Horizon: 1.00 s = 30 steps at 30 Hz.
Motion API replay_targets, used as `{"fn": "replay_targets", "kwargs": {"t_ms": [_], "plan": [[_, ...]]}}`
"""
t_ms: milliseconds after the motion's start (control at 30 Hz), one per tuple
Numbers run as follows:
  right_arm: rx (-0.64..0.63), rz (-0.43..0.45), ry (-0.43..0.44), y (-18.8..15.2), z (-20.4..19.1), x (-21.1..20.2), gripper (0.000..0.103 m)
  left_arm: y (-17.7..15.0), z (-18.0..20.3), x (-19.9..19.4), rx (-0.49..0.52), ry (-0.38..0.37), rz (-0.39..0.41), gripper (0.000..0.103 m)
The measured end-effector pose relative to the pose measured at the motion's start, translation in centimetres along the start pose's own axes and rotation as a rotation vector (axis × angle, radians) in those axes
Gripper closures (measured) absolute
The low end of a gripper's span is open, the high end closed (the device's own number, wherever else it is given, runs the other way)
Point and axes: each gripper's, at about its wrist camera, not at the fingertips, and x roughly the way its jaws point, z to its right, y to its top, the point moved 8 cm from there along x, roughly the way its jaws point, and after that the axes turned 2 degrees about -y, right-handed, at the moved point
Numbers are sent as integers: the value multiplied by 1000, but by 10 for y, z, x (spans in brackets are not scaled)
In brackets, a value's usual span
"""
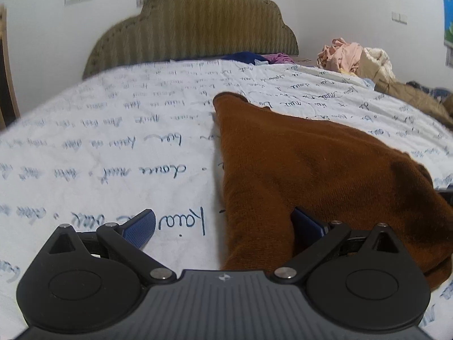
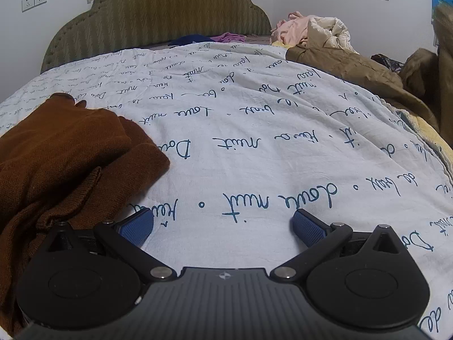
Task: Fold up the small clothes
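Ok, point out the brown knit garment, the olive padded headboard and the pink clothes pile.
brown knit garment (image 1: 325, 175): left wrist view, middle.
olive padded headboard (image 2: 170, 14): right wrist view, centre panel.
pink clothes pile (image 2: 294, 28): right wrist view, front.

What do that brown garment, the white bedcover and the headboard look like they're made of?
The brown garment looks like a soft knit, maybe wool or acrylic: fine ribbed stitch rows, matte and slightly fuzzy. The white bedcover appears to be thin woven cotton, matte and creased, printed with blue handwriting. The headboard seems upholstered in olive fabric with a zigzag weave and a stitched or studded edge; the exact fibre cannot be told.
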Motion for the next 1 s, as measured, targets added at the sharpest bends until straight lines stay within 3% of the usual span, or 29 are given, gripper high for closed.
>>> {"fn": "replay_targets", "kwargs": {"t_ms": [100, 300, 1000], "plan": [[0, 0, 0, 0, 0, 0, 0, -1, -5, 2, -44, -24, -13, 0], [0, 0, 0, 0, 0, 0, 0, -1, 0, -1, -1, 9, 7, 0], [0, 0, 1, 0, 0, 0, 0, -1, -5, 0, -47, -25, -5, 0]]}}
